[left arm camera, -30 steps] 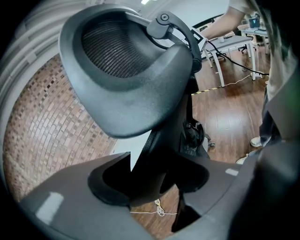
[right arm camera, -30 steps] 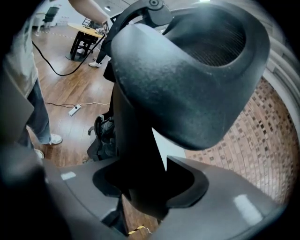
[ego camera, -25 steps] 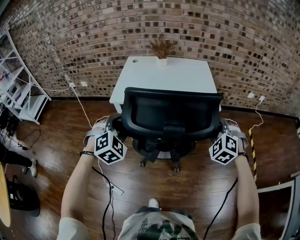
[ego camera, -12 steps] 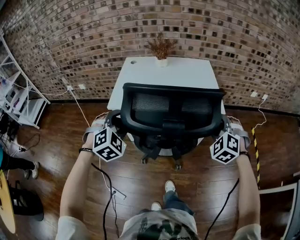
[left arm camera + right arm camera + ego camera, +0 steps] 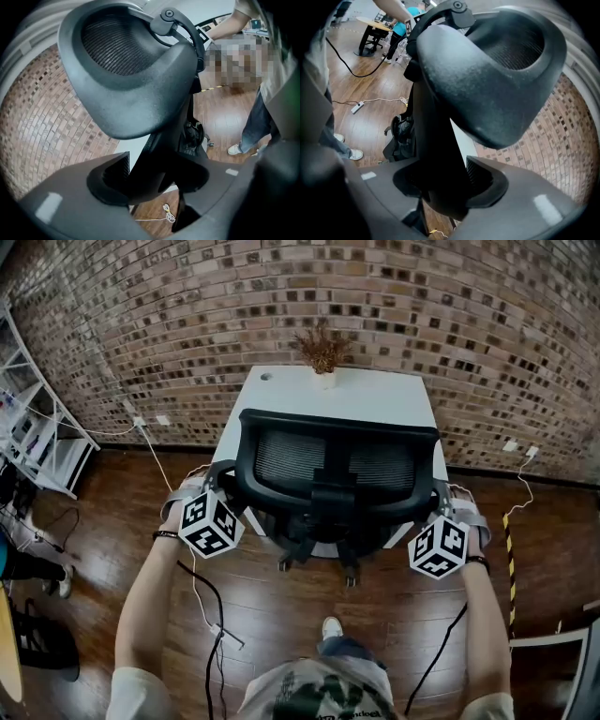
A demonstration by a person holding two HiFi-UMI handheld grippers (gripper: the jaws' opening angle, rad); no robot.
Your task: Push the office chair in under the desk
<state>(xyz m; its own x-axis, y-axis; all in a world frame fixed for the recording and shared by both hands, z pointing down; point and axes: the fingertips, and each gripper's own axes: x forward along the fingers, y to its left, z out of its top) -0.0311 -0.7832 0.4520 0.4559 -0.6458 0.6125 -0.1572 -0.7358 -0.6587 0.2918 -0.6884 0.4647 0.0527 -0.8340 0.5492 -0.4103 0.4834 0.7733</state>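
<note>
Office chair at 12 o'clock, seat partly under white tabletop, backrest outside. Left hand-held gripper at 9, right hand-held gripper at 3, both clamped on chair's side posts, likely for even, straight push.

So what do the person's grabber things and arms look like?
The left gripper and right gripper each carry a white cube with black square markers. The fingers are dark grey and ribbed inside. A black cable trails from each. The person wears a dark wristband and short light sleeves.

Black mesh office chair, white desk, brown brick wall.
</note>
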